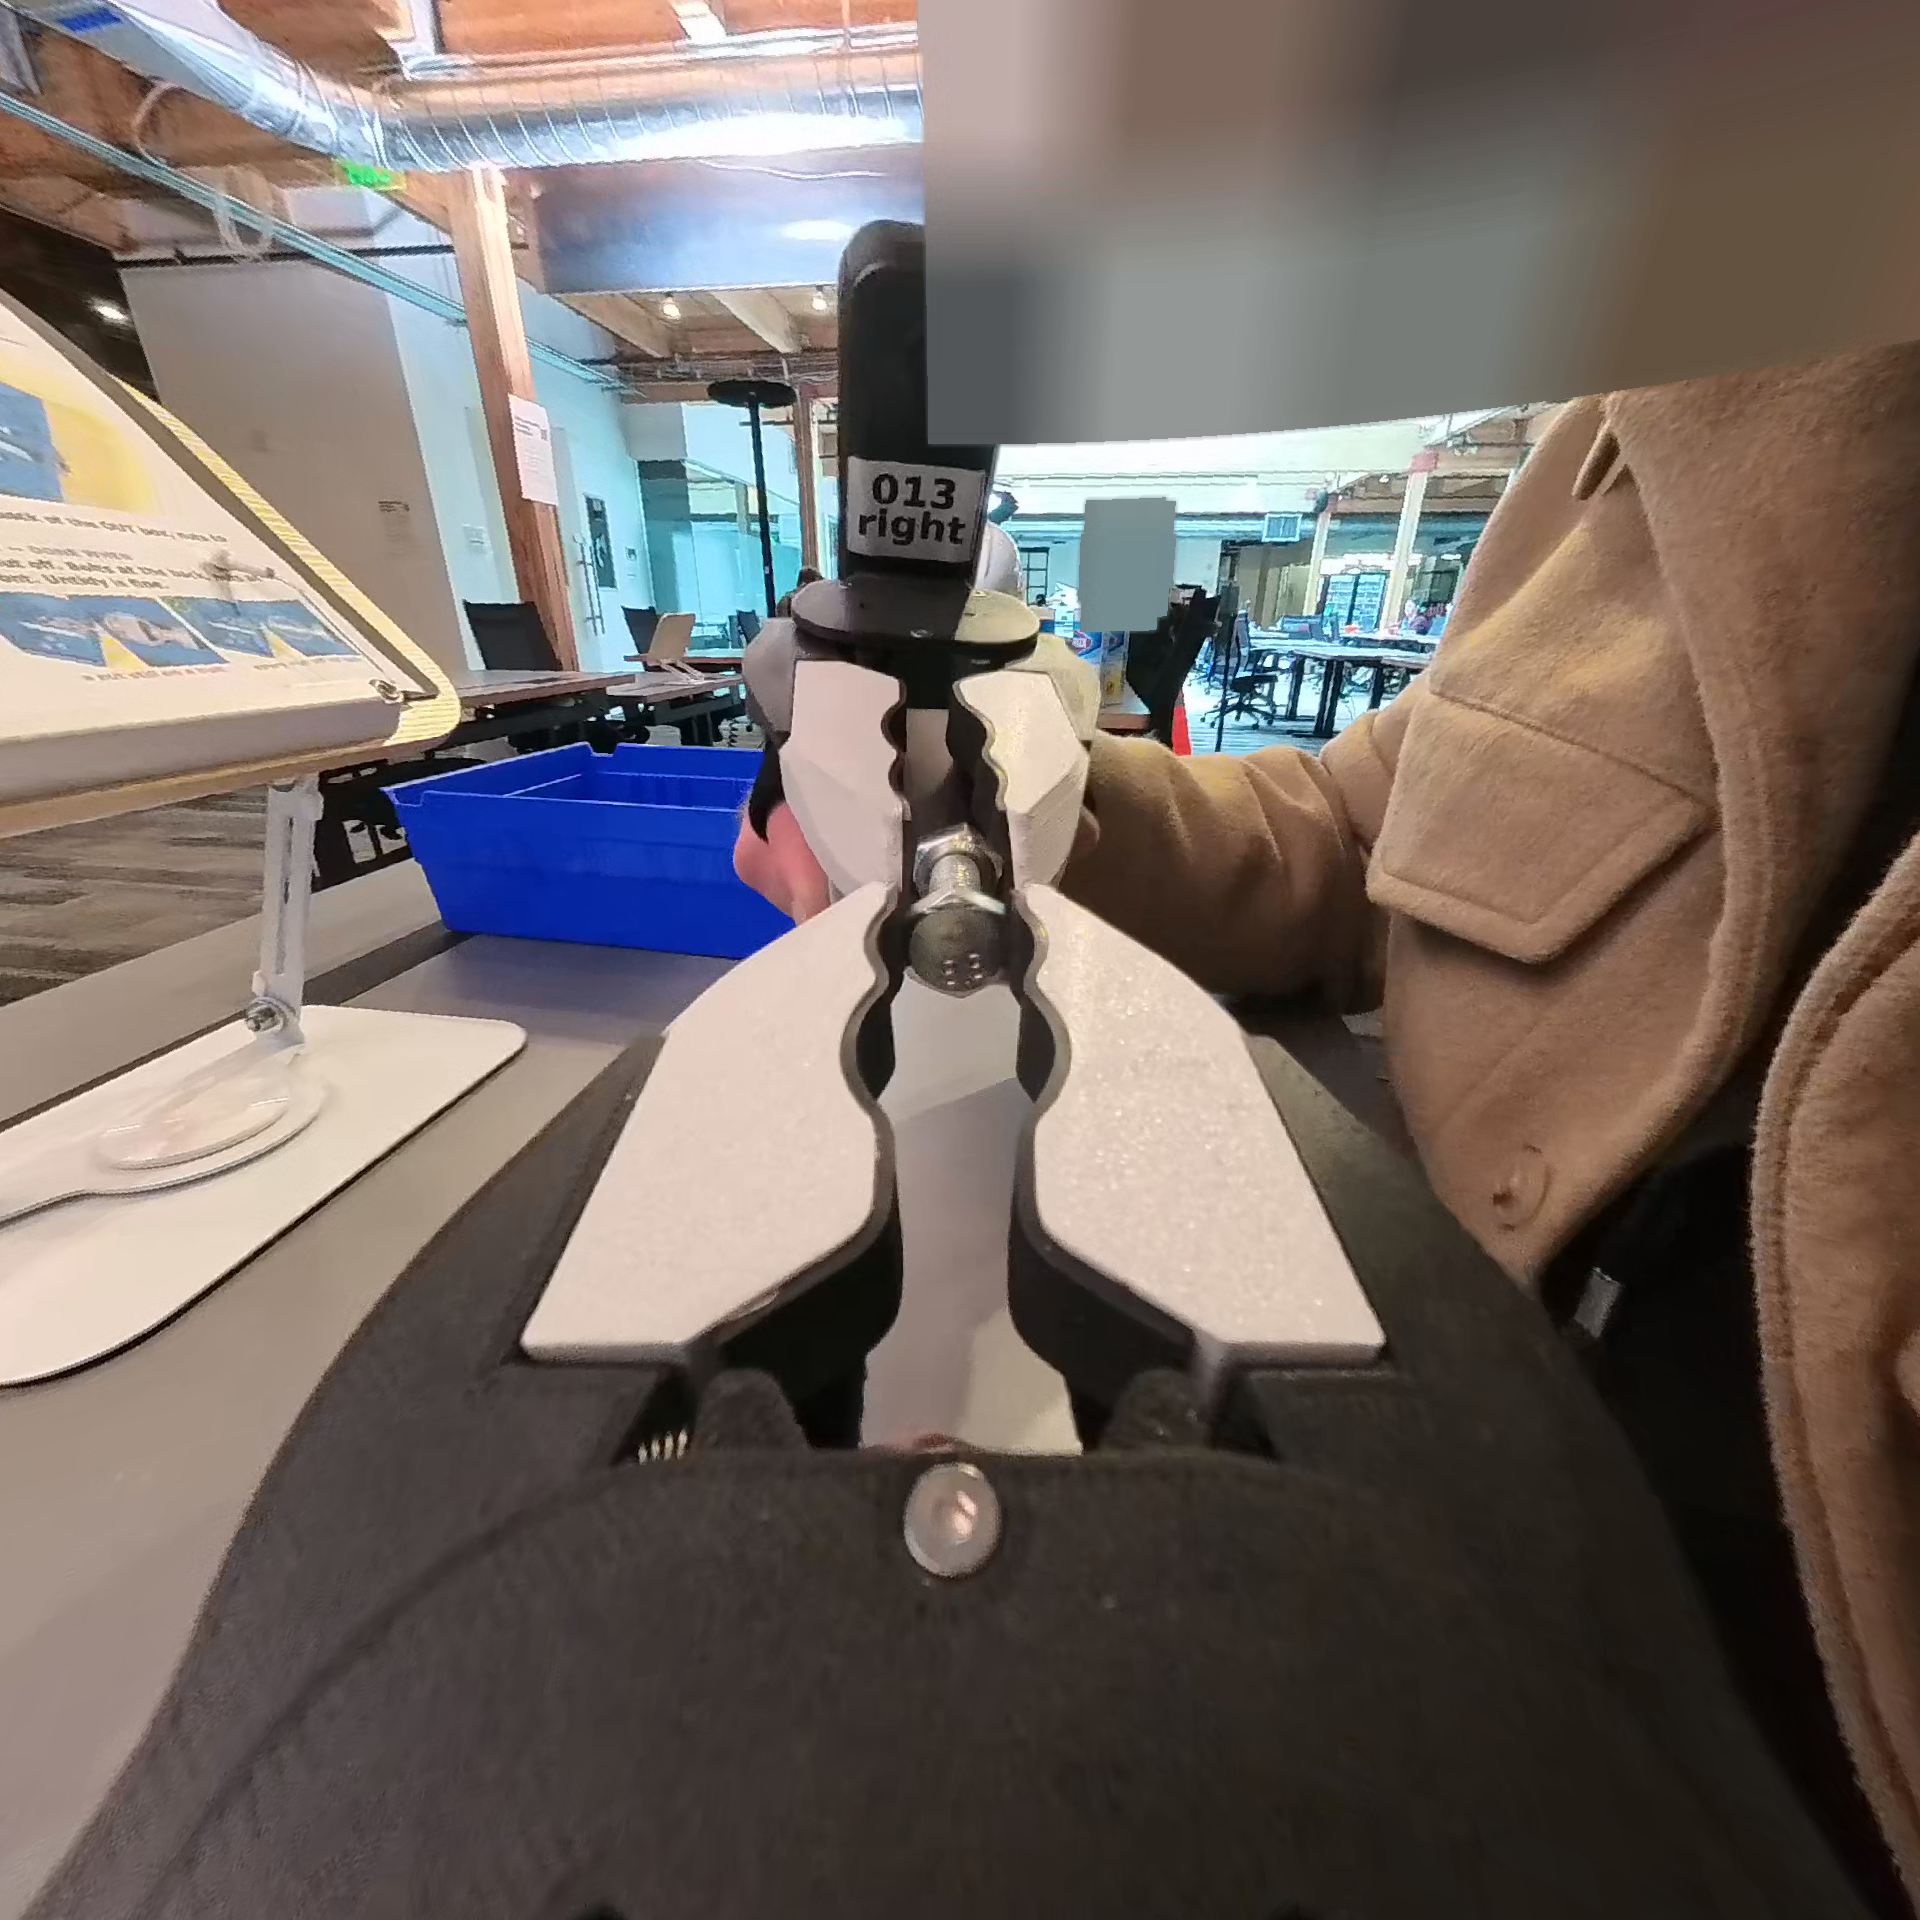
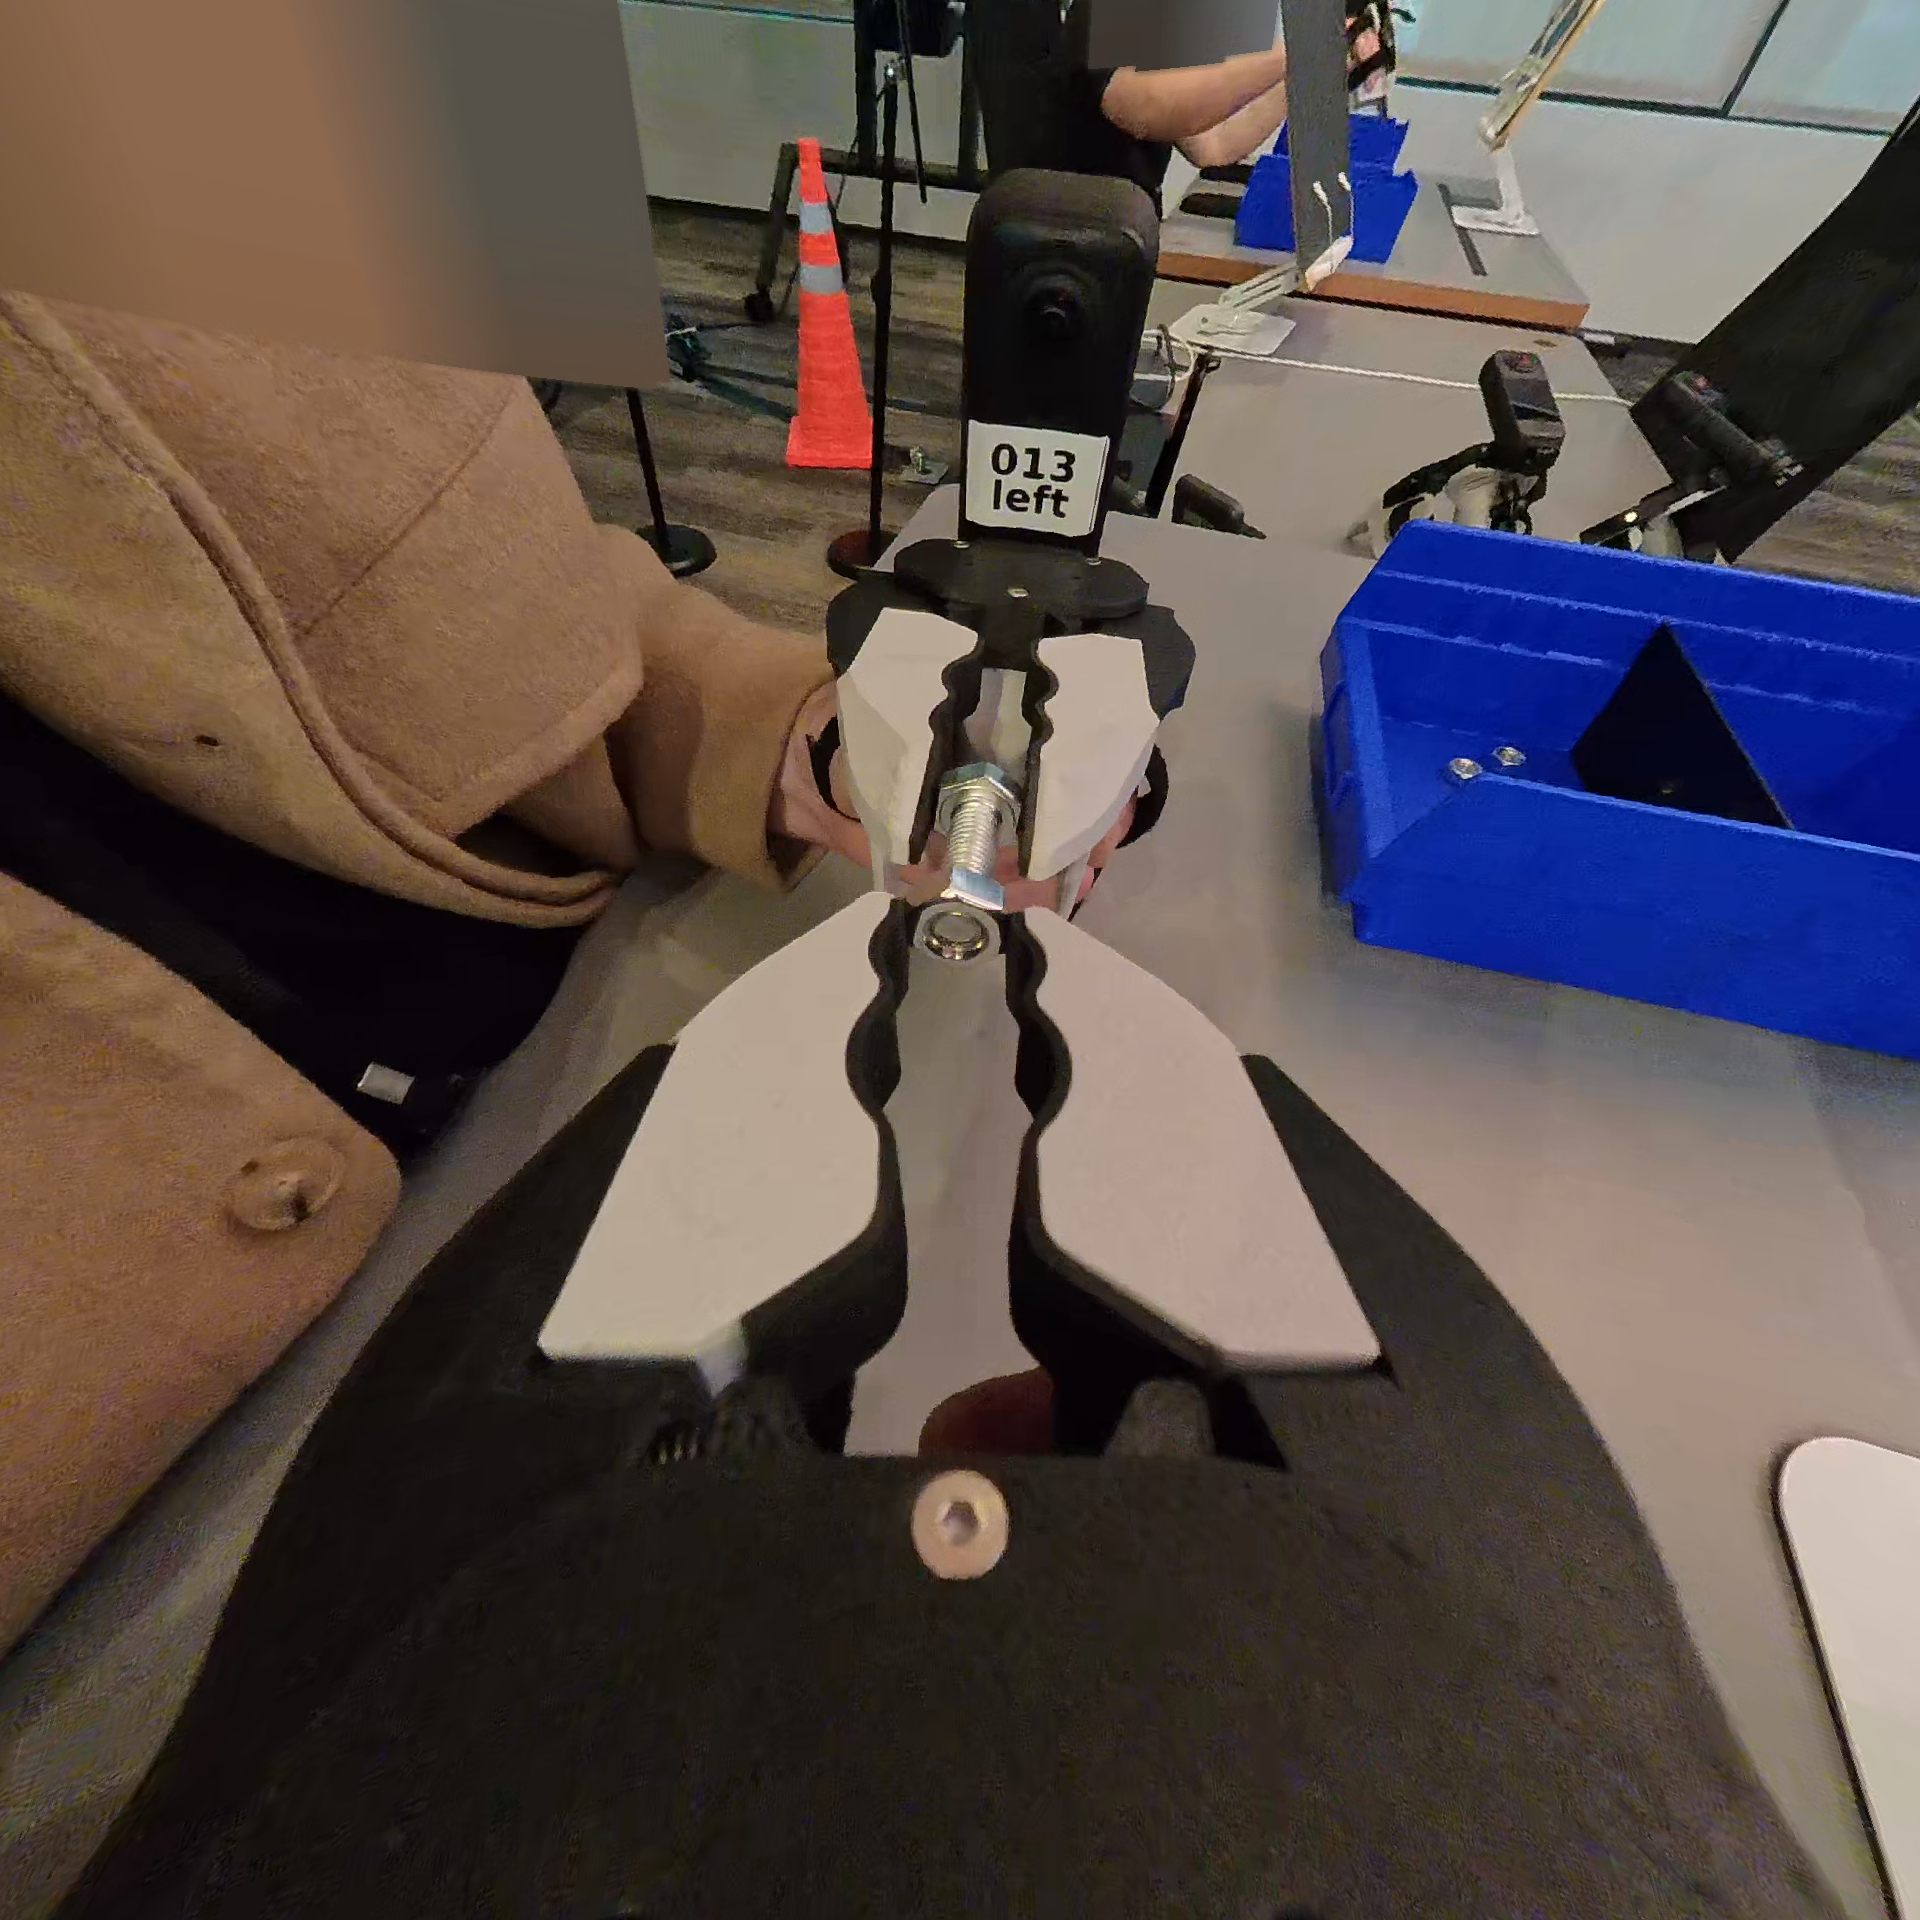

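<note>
My left gripper (image 1: 954, 914) is shut on the hex head of a silver bolt (image 1: 954, 961) and holds it above the grey table (image 1: 125, 1558). My right gripper (image 1: 951, 873) faces it tip to tip. In the right wrist view my right gripper (image 2: 954, 925) is shut on a silver nut (image 2: 954, 932) at the end of the bolt's threaded shaft (image 2: 971, 831). The left gripper (image 2: 971, 868) holds the bolt's far end there. Another hex piece sits on the shaft next to the nut. A hand shows behind each gripper.
A blue bin (image 2: 1621, 883) stands on the table at the right, with two loose nuts (image 2: 1465, 767) and a black divider in it; it also shows in the left wrist view (image 1: 592, 842). An instruction board (image 1: 156, 582) on a white stand (image 1: 208, 1143) is at the left. A person's tan coat (image 1: 1558, 831) is close by. The tips of both grippers are at nearly the same place.
</note>
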Tool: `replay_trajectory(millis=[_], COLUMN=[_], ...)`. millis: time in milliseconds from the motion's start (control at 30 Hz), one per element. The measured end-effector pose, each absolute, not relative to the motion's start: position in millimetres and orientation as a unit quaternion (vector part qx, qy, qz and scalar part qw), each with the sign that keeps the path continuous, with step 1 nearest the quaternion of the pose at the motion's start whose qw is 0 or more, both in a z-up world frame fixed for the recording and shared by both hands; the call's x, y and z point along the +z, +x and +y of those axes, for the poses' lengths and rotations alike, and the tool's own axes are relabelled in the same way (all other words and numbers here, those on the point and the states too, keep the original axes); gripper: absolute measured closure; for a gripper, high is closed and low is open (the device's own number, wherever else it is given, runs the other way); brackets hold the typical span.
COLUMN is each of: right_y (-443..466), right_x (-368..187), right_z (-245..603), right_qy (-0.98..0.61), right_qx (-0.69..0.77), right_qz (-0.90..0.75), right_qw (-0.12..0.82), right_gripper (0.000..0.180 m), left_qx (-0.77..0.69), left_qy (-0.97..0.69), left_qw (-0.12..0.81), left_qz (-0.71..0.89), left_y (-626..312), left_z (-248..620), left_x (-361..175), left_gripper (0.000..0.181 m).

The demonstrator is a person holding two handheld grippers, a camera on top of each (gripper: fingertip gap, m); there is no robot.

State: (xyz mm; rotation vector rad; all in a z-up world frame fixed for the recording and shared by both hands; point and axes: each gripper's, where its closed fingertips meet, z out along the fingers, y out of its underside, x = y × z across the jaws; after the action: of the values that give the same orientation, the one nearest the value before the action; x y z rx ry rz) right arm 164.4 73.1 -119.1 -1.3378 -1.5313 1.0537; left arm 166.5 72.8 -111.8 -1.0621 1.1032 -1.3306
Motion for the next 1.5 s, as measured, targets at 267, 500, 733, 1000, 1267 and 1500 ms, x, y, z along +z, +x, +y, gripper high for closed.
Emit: replay_trajectory(millis=[267,500,733,1000,1267,1500], right_y=[169,168,164,167,165,164], right_x=[-111,-96,-96,-121,-97,-127], right_z=[78,73,70,72,72,55], right_qy=[-0.522,-0.482,-0.470,-0.503,-0.475,-0.485], right_qx=[0.408,0.398,0.390,0.394,0.382,0.393], right_qz=[-0.599,-0.582,-0.583,-0.602,-0.585,-0.640], right_qw=[0.449,0.520,0.536,0.478,0.535,0.448], right_gripper=[0.150,0.146,0.148,0.160,0.148,0.167], left_qx=[-0.575,-0.615,-0.616,-0.622,-0.619,-0.624], left_qy=[-0.444,-0.433,-0.428,-0.423,-0.427,-0.423], left_qw=[0.531,0.526,0.527,0.531,0.529,0.533], left_qz=[0.437,0.397,0.399,0.391,0.394,0.384], left_y=[164,158,159,156,158,155], left_z=[75,79,76,77,77,78], left_x=[-107,-98,-96,-93,-95,-92], left_gripper=[0.163,0.163,0.163,0.163,0.163,0.163])
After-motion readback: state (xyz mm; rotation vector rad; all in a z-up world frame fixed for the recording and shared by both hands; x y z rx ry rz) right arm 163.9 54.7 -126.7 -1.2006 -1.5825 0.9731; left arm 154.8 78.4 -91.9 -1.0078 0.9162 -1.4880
